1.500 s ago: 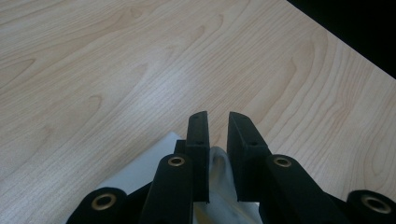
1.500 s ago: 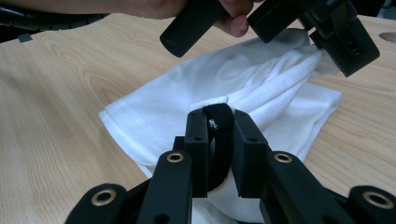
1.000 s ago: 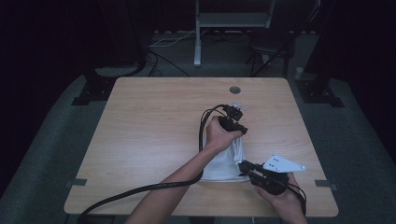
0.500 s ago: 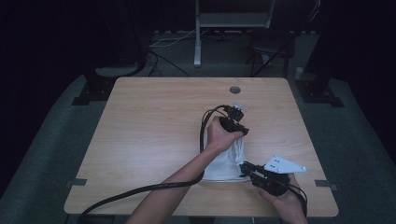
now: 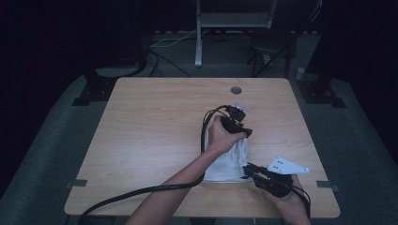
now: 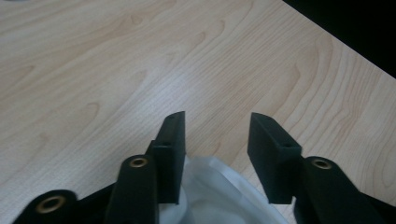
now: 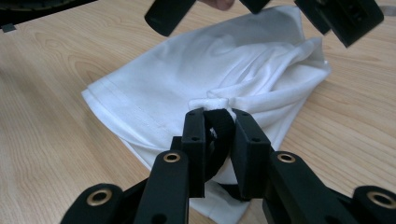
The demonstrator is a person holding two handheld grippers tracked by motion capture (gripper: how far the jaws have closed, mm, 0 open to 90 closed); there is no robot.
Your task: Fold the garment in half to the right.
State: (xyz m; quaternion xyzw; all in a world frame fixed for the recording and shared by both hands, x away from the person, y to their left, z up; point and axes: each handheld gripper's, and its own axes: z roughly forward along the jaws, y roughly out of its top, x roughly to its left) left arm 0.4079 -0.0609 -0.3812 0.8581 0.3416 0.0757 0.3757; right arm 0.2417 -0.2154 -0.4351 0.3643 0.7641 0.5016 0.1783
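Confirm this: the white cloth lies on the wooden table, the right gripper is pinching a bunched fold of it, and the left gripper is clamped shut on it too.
Not quite. The left gripper isn't clamped: the left gripper view shows its jaws apart, having just been opening, the white cloth loose beneath. The rest holds.

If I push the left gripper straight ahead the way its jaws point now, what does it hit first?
Probably nothing but bare table. The left gripper has just been opening, with the white cloth bag under and behind its tips. Ahead lies open wood up to the table edge, though depth is hard to judge.
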